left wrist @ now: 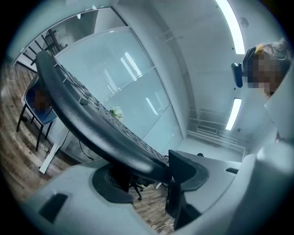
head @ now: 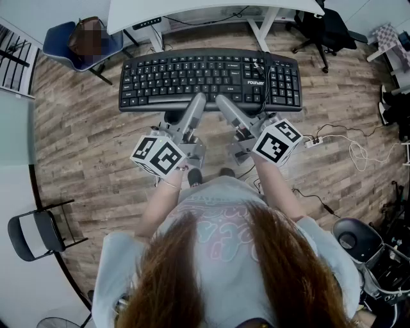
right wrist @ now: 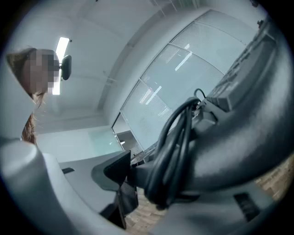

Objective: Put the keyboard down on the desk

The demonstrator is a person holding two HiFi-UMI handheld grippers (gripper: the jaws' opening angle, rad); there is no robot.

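**Keyboard held in the air, short of the desk**

The black keyboard (head: 210, 80) is in my 2 grippers, keys up and roughly level. It hangs over the wooden floor (head: 83, 141) and rests on nothing. The white desk (head: 192, 11) stands beyond its far edge, and the keyboard is not on it.

My left gripper (head: 197, 101) has its jaws clamped on the keyboard's near edge, left of the middle. In the left gripper view the dark rim runs between the 2 pads, 1 above it and 1 below.

My right gripper (head: 223, 102) bites the same near edge just beside the left 1, so both grips sit close together near the centre. Its jaws are closed on the rim as well. The bundled black cable (right wrist: 172, 151) loops over that edge right at the grip.

Further out, a blue chair (head: 64, 45) stands by the desk's left end. A folding chair (head: 35, 234) sits on the floor at my left, well apart from the keyboard.
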